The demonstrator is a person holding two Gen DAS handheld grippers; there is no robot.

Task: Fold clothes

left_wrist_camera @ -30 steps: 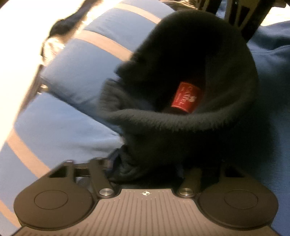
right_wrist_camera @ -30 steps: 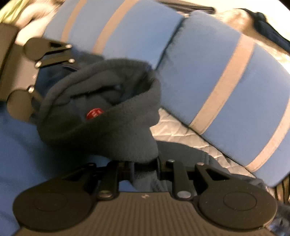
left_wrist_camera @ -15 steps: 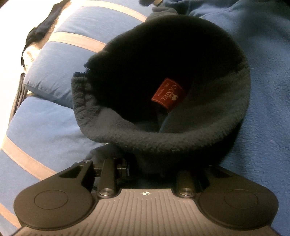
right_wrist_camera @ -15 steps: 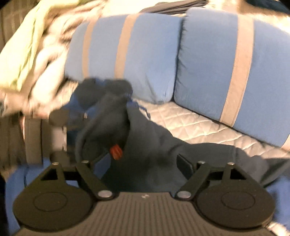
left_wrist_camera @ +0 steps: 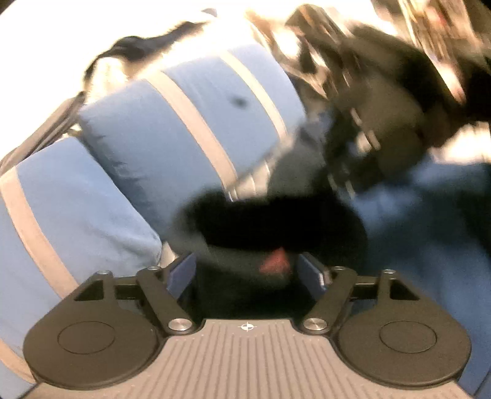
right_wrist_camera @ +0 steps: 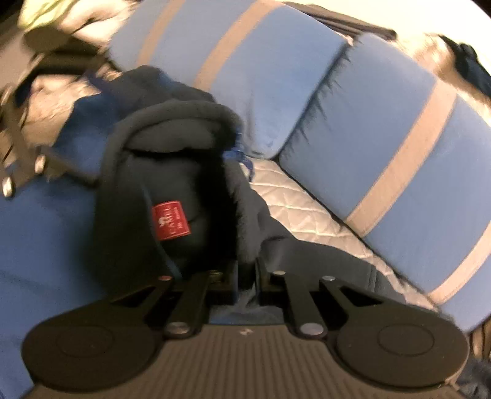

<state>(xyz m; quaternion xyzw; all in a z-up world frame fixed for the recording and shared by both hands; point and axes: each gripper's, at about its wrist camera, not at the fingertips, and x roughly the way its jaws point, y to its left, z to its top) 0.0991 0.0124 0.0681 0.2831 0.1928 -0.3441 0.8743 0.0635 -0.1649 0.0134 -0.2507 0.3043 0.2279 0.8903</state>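
Note:
A fleece jacket lies on the sofa, blue in the body, with a dark navy collar that carries a red label. My right gripper is shut on the collar's edge, with fabric pinched between its fingers. My left gripper is opening its jaws. They stand wide with the dark collar and the label between them, and the pads look clear of the cloth. The left wrist view is blurred and shows the other gripper as a dark smear beyond the collar.
Two blue cushions with grey stripes lean along the sofa's back. A white quilted seat shows between the jacket and the cushions. Loose light clothes are heaped at the far left, and a dark garment lies behind the cushions.
My left gripper's jaws went from nearly shut on the collar to wide apart, and it rose and rolled. My right gripper opened wide, then shut again on the collar's edge.

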